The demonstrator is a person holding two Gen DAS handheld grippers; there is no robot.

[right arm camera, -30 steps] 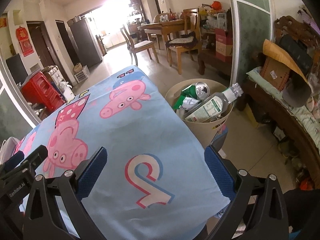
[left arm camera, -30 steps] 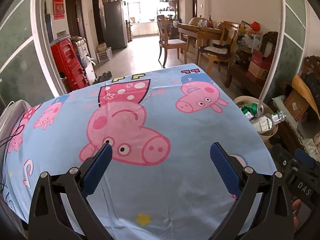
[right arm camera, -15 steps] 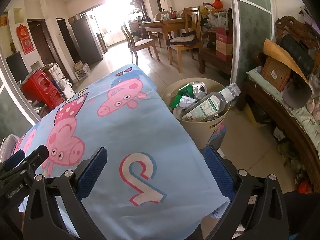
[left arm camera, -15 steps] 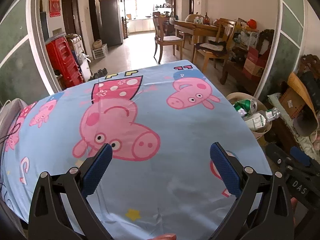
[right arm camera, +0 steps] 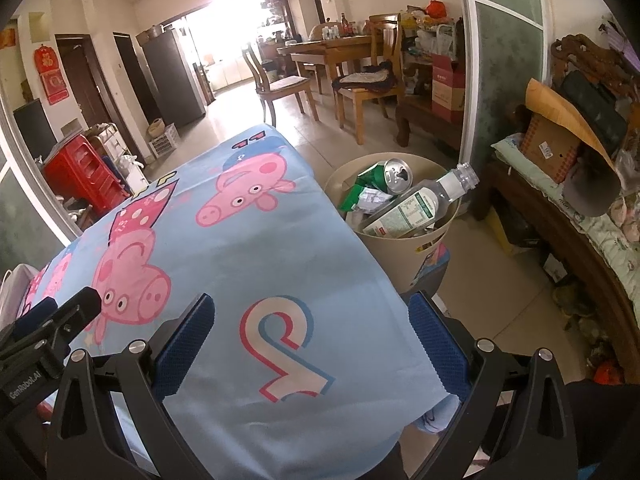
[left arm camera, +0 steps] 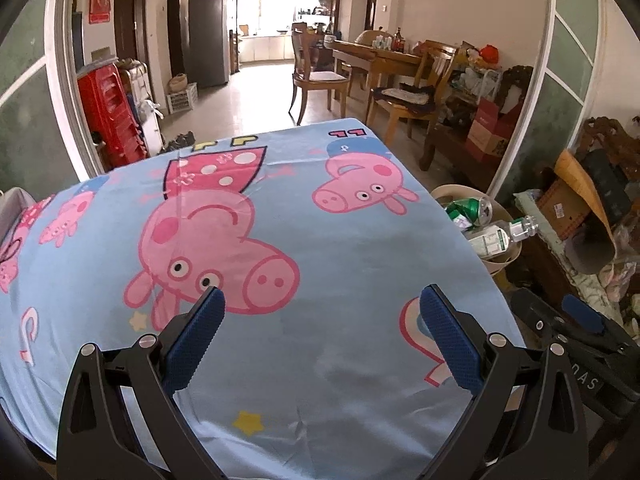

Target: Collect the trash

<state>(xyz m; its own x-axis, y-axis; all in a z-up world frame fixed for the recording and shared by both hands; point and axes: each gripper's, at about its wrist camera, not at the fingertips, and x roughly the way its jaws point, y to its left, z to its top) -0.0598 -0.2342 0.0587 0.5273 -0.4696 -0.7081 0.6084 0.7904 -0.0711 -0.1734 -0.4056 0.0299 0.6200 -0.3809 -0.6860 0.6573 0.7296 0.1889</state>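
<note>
Both grippers are just hanging there wide open, nothing between the pads. Left gripper (left arm camera: 322,304) fills the bottom of its own frame, blue pads angled outward. Right gripper (right arm camera: 311,312) same deal, low in its frame. Each pokes into the other's view too: right one lower right, left one lower left.

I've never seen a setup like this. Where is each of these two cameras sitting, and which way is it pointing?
Left wrist: sits behind the left gripper, open, looking along its fingers over the cartoon-pig tablecloth toward the dining room; the right gripper's tip shows at right.
Right wrist: sits behind the right gripper, open, facing the tablecloth's right corner and the trash bin.
Shared: tablecloth, bin with clear bottle and green can.
</note>
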